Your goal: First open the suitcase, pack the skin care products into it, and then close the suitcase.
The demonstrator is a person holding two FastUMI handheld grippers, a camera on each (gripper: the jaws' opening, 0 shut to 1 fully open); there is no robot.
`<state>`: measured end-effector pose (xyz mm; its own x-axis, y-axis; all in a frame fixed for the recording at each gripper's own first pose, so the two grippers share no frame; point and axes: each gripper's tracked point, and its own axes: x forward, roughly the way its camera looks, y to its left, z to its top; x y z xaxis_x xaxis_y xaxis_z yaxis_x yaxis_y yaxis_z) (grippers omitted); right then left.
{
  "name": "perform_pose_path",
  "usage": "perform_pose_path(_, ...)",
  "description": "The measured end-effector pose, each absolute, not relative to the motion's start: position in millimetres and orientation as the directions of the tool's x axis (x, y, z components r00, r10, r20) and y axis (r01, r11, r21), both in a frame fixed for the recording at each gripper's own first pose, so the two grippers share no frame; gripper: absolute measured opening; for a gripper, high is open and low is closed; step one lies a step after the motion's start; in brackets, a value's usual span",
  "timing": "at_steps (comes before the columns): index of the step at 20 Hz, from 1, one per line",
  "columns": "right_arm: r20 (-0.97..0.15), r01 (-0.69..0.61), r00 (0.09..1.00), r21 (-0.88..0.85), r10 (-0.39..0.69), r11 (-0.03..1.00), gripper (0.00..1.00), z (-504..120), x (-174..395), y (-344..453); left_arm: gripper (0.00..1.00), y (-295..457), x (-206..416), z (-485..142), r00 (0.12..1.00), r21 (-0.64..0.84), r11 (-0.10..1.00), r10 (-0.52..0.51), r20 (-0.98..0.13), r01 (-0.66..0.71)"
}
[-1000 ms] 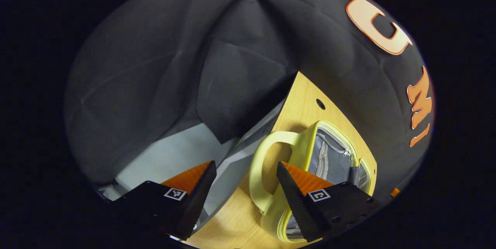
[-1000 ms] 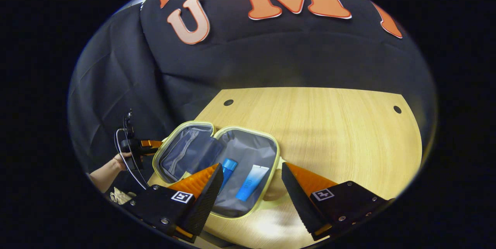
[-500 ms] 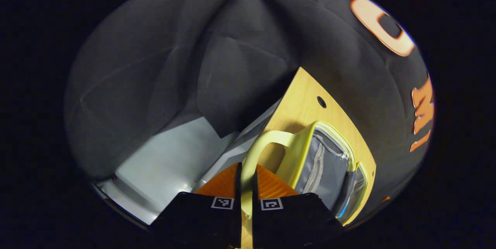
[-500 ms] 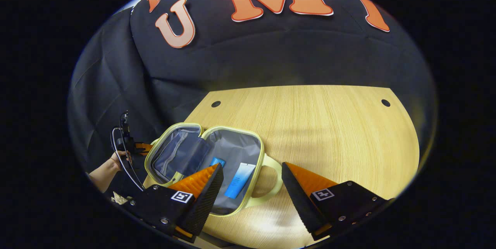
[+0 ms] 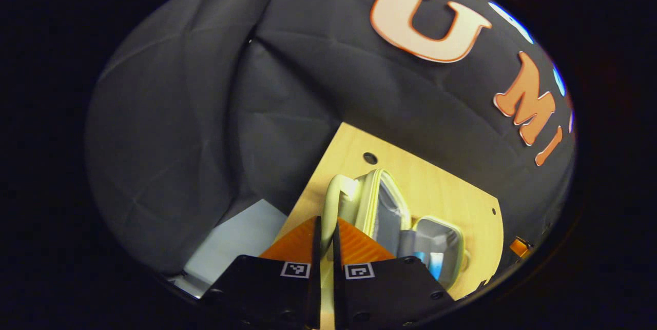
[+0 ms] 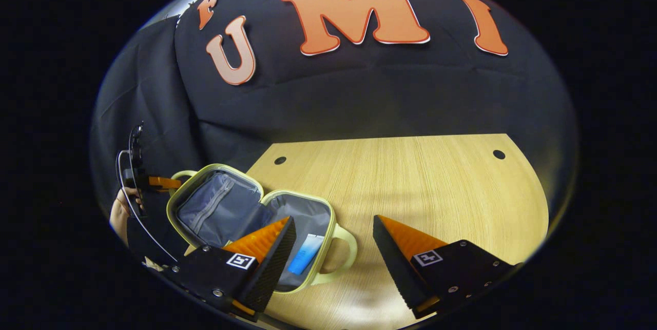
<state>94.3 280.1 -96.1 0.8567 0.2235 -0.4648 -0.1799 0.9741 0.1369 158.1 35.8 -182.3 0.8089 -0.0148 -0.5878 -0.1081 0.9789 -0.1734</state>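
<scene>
**Left gripper clamped on lid handle; suitcase open on table**

The left gripper was clamped on the pale yellow loop handle of the small yellow suitcase with grey fabric lining. The suitcase lay open on the light wooden table, its lid half raised. A blue skin care tube lay in the base half. The right gripper hung released above the table, just beside the suitcase's base half.
</scene>
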Motion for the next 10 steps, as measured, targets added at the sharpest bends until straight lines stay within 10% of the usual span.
perform_pose_path(10,-0.353,-0.192,0.899,0.215,0.26,0.958,0.96,-44,67,196,0.1,-163,118,-112,0.854,0.094,0.994,0.003,-0.52,0.053)
